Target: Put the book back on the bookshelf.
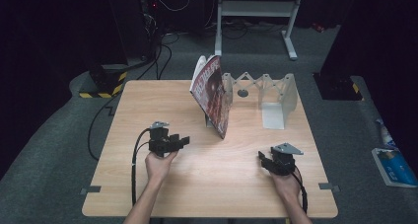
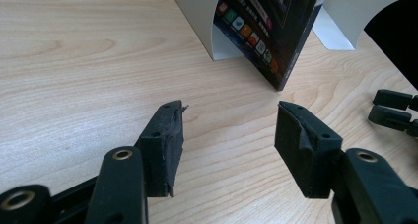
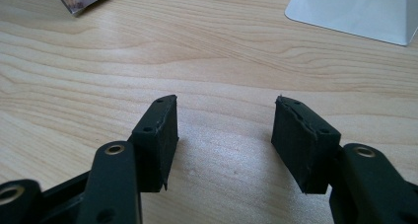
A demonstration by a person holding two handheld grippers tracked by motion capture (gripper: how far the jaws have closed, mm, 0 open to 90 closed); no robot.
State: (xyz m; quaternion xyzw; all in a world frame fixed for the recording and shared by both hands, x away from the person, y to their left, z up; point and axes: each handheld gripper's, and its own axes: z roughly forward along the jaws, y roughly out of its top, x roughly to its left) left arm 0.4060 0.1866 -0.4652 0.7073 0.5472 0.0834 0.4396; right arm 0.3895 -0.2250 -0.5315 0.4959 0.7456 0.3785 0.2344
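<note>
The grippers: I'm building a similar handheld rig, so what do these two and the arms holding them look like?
Both are black. The left gripper and right gripper each carry a grey three-cornered plate on top and trail a black cable along the forearm. Seen close, each jaw is a black bar with brass-coloured rivets, ending in a blocky ribbed pad with worn edges. The forearms are bare, with no sleeves or gloves in sight.

table (image 1: 162, 105) is pale wood-grain laminate, smooth and matt. the book (image 1: 213, 93) has a glossy printed cover, the expanding rack (image 1: 276, 93) looks like matt whitish plastic, and the gripper pads (image 2: 165, 150) are rough black rubber.
</note>
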